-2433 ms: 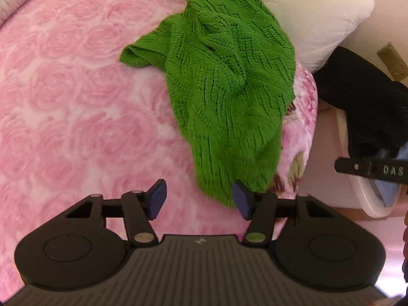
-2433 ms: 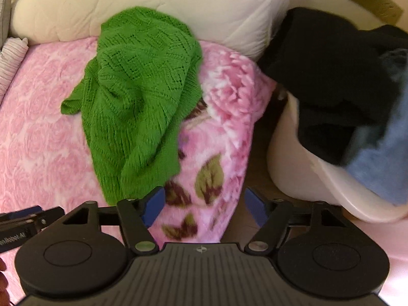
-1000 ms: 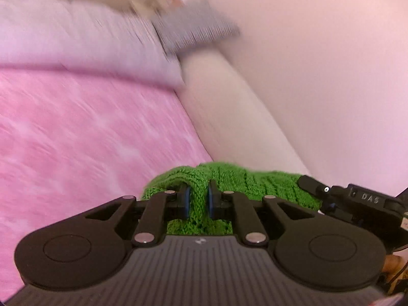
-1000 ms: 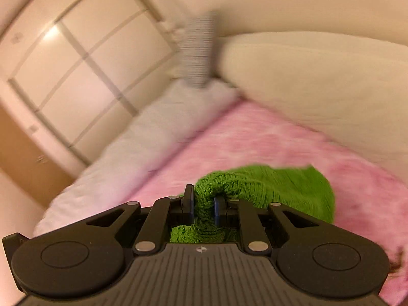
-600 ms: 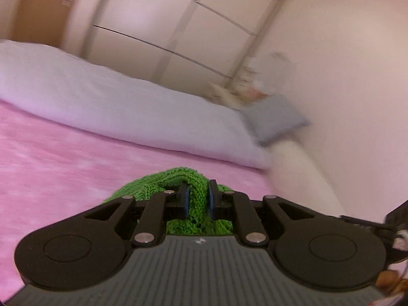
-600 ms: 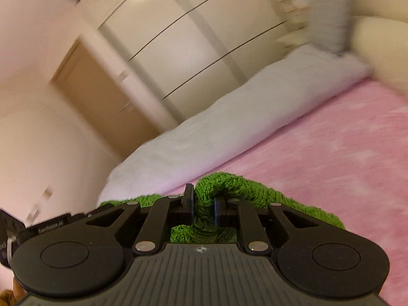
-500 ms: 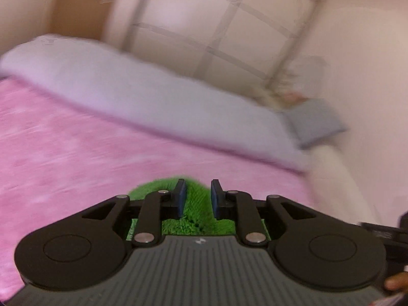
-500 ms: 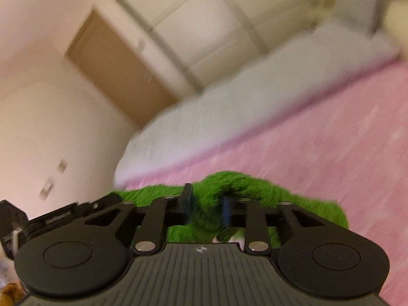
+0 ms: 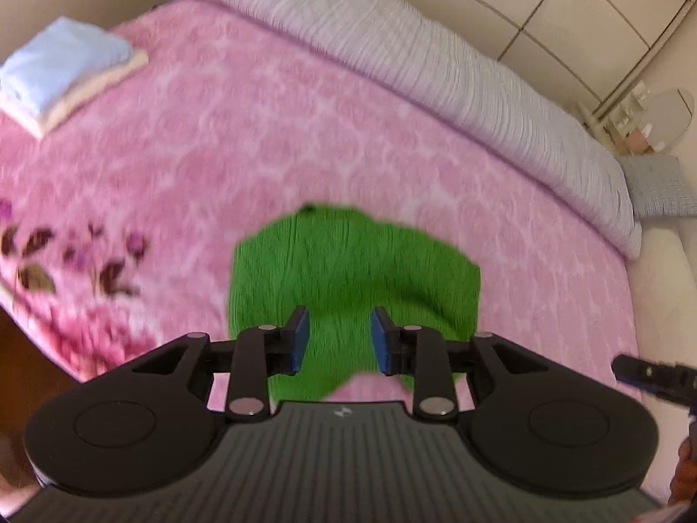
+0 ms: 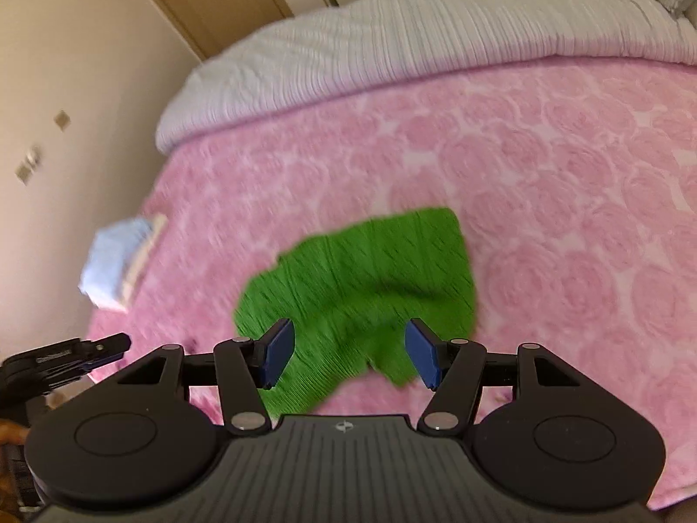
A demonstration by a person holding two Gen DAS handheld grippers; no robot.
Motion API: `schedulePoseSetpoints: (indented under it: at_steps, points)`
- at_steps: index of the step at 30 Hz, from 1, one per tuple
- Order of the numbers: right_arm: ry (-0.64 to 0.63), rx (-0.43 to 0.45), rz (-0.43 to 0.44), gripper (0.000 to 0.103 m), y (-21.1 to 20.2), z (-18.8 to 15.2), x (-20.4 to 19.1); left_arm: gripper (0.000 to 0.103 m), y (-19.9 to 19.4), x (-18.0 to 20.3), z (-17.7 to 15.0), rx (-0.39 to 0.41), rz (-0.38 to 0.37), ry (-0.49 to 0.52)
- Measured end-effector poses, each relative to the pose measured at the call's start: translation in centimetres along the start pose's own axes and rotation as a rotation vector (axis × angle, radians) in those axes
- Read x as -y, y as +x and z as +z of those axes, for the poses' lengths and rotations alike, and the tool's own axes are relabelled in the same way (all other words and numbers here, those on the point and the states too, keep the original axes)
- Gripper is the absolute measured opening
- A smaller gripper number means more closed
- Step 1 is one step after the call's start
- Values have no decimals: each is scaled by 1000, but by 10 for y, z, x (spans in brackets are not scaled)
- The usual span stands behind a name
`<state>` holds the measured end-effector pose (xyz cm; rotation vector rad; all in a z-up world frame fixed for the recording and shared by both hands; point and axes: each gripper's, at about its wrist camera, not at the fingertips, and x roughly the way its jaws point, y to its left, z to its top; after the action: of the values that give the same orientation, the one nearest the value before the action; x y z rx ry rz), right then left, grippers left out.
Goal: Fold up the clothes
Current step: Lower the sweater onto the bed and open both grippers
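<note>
The rumpled green knitted sweater (image 9: 348,279) lies at lower centre on the pink rose-patterned bed blanket (image 9: 261,130), directly ahead of both the left gripper (image 9: 340,340) and right gripper (image 10: 348,353), their jaws spread and empty, neither clearly nearer.

Sweater (image 9: 353,270) on blanket (image 9: 226,130) — mid-bed

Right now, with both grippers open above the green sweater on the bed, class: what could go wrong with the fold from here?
1. The green sweater lies bunched on the pink blanket; folding it unspread would likely trap creases.
2. The left gripper and right gripper hang close together, so a regrasp may catch several layers.
3. The images are blurred, so edges are hard to pick.
</note>
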<state>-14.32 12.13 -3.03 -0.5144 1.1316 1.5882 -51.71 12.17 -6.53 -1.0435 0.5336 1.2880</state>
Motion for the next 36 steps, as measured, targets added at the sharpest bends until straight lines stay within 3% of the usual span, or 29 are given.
schedulePoseSetpoints:
  at_steps: [8, 16, 26, 36]
  points:
    - [-117, -81, -52, 72, 15, -33, -11, 33, -15, 43, -50, -40, 20, 112]
    - [-156, -137, -65, 74, 4, -66, 0, 39, -32, 87, -90, -46, 89, 201]
    - [-177, -152, -66, 78, -21, -106, 10, 58, -60, 108, -139, -26, 155, 239]
    - [-191, -166, -71, 80, -37, -140, 15, 61, -84, 113, -173, -4, 193, 251]
